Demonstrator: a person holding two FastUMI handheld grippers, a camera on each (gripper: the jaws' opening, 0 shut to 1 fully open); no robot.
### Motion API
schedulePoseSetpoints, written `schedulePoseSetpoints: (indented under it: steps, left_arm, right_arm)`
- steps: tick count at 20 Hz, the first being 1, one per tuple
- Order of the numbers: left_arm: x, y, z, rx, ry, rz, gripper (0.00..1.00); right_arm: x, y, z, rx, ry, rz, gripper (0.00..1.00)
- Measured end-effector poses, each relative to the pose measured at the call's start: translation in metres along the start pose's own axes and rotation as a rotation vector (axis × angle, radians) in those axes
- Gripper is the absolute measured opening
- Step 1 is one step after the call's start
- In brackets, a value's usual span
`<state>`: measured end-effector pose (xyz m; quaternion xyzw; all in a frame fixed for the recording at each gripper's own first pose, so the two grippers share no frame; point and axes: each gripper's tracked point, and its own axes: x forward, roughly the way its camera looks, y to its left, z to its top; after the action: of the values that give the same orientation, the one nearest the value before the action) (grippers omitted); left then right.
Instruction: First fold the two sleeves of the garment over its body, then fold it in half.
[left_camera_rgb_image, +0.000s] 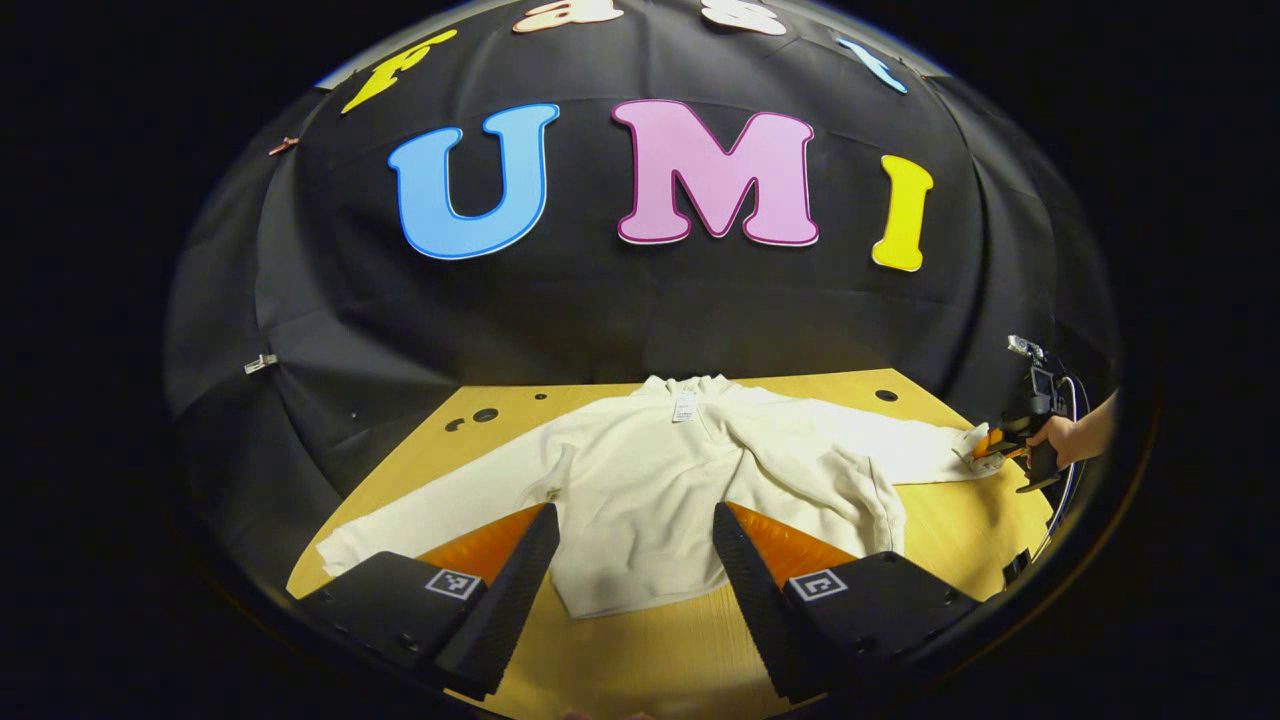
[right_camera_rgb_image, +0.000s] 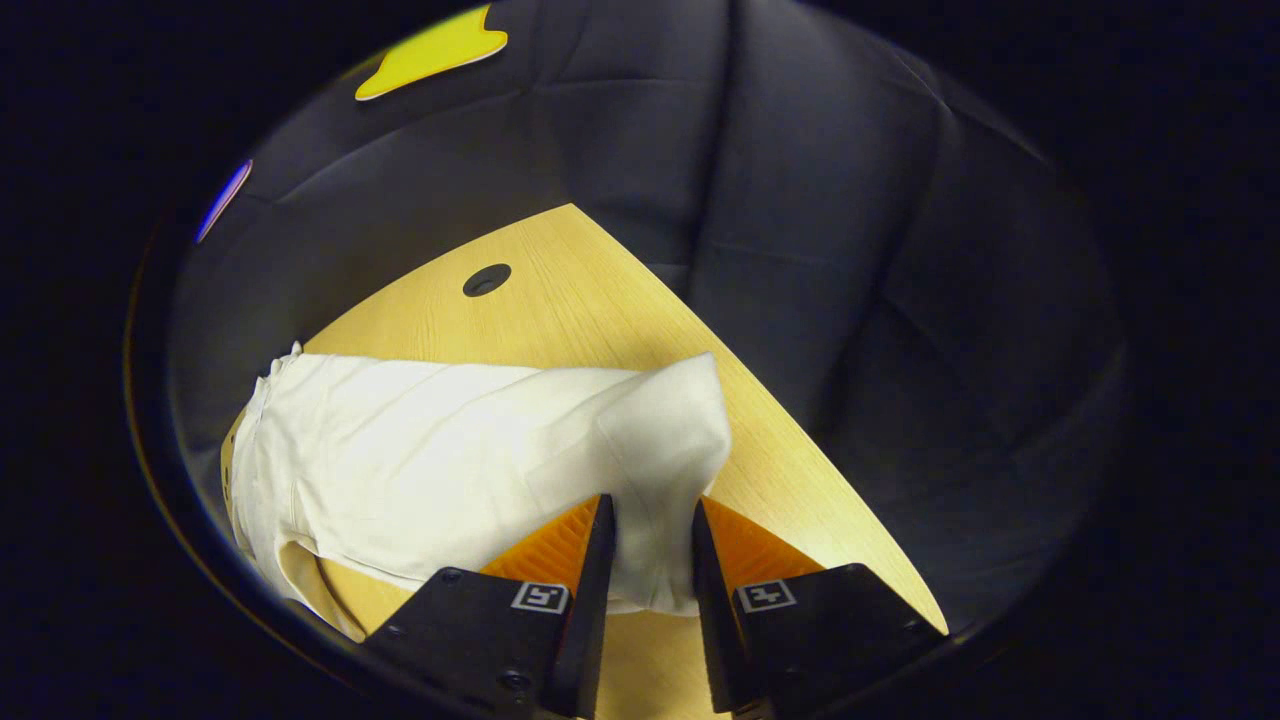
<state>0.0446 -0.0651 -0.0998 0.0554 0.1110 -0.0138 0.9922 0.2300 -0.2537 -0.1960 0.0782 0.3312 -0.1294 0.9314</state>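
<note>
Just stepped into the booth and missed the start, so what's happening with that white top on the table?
A person with a gripper in each hand is folding a white sweatshirt spread flat on the wooden table. The right gripper has closed on the cuff of one sleeve, at the table's edge. The left gripper hovers open above the hem. The other sleeve lies stretched out, and no fold is made yet.

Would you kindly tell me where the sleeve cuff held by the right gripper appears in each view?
Left gripper view: cuff at far right, at the right gripper.
Right gripper view: cuff low centre, pinched between the fingers.
Shared landmark: the wooden table beneath it.
</note>
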Motion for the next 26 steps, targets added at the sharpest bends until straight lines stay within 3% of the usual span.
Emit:
schedulePoseSetpoints:
  steps: [1, 2, 3, 4, 7, 14, 20, 26]
  left_arm:
    - [0.000, 0.002, 0.000, -0.002, 0.003, 0.004, 0.96]
    - [-0.001, 0.004, 0.000, -0.006, 0.004, 0.010, 0.96]
    - [-0.002, 0.007, 0.000, -0.013, 0.009, 0.018, 0.95]
    - [-0.002, 0.010, 0.000, -0.020, 0.011, 0.026, 0.96]
    - [-0.004, 0.024, -0.003, -0.041, 0.027, 0.051, 0.96]
    - [-0.008, 0.057, 0.003, -0.089, 0.025, 0.086, 0.96]
    - [-0.012, 0.097, 0.001, -0.139, 0.000, 0.109, 0.96]
    - [-0.028, 0.138, -0.007, -0.168, -0.025, 0.166, 0.96]
  right_arm:
    - [-0.001, 0.000, 0.001, 0.004, 0.002, -0.013, 0.31]
    - [0.002, 0.001, -0.001, 0.003, 0.002, -0.002, 0.28]
    - [0.000, 0.002, -0.001, -0.002, 0.006, 0.008, 0.14]
    - [-0.001, 0.003, -0.002, 0.005, 0.012, 0.017, 0.19]
    - [-0.007, 0.010, -0.004, 0.017, 0.032, 0.026, 0.11]
    - [-0.045, 0.045, 0.033, -0.005, -0.047, 0.053, 0.11]
    - [-0.094, 0.147, 0.102, -0.105, -0.184, 0.182, 0.10]
    - [-0.130, 0.244, 0.125, -0.182, -0.222, 0.278, 0.11]
